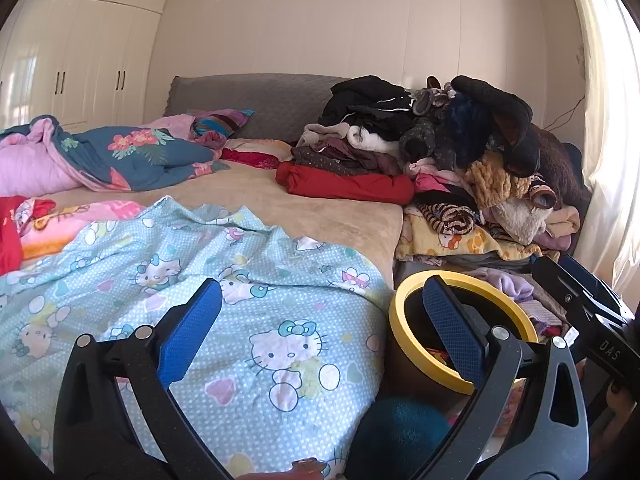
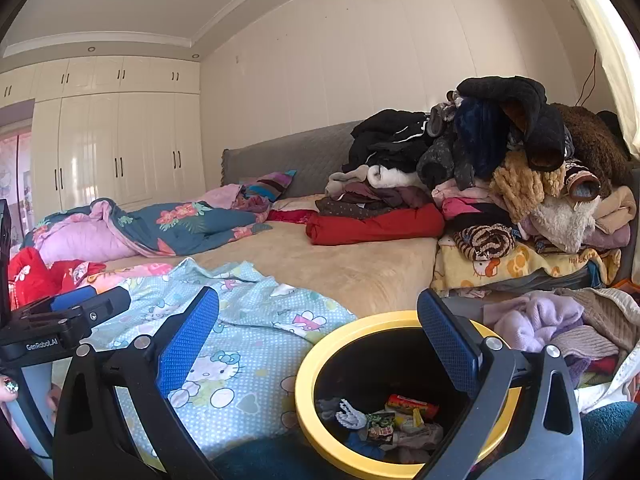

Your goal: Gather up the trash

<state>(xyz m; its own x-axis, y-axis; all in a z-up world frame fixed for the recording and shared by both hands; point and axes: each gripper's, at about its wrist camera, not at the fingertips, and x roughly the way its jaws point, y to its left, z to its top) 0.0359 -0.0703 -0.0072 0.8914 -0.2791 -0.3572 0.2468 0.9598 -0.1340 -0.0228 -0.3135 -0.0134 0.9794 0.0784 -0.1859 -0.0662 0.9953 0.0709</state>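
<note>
A round bin with a yellow rim stands beside the bed, low in the right wrist view; it also shows in the left wrist view. Inside it lie several pieces of trash, among them a red wrapper and crumpled paper. My right gripper is open and empty, hovering over the bin's near-left side. My left gripper is open and empty, above the Hello Kitty sheet at the bin's left. The right gripper's body appears at the right of the left wrist view.
A tall pile of clothes fills the bed's right side, with more clothes beside the bin. A floral quilt lies at the left. The beige bed cover lies in the middle. White wardrobes stand behind.
</note>
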